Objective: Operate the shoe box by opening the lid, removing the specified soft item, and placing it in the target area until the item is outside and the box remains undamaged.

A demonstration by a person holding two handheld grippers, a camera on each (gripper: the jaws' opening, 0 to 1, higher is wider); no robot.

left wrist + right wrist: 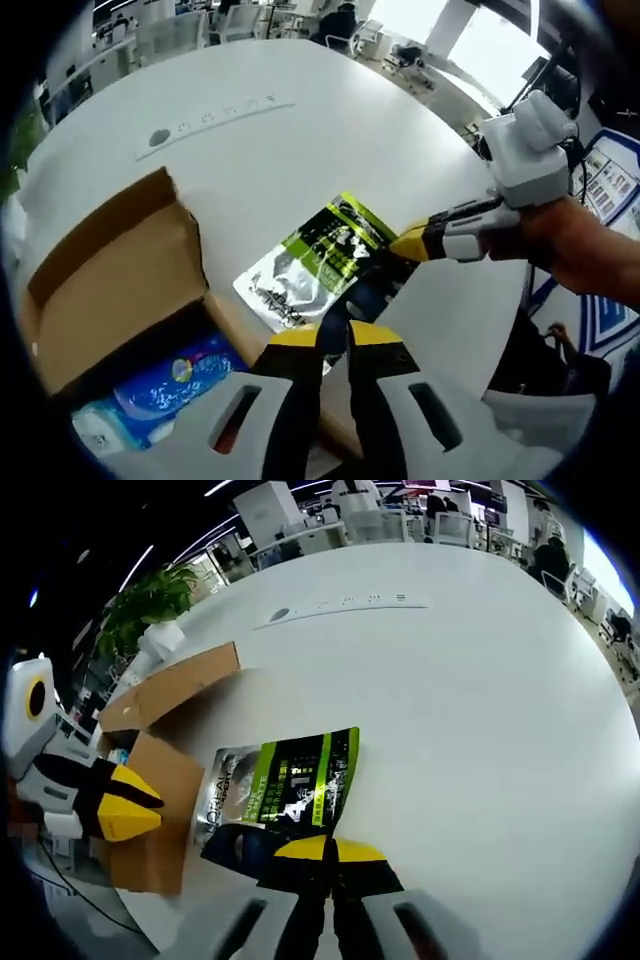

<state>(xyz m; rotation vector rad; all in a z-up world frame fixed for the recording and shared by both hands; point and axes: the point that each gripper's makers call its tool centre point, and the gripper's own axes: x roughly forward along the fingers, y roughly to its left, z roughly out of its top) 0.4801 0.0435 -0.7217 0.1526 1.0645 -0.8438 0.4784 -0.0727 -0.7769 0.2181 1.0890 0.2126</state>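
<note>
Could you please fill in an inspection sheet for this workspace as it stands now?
Surface: round white table, mostly bare.
Job's things: cardboard shoe box with its lid open; green and silver pouch outside it on the table.
Clutter: blue packet inside the box; power strip panel set in the table.
Grippers: right gripper shut on the pouch edge; left gripper closed at the pouch's near corner, grip unclear.
Cables: dark cable below the left gripper.
Surroundings: potted plant, office desks and chairs.
</note>
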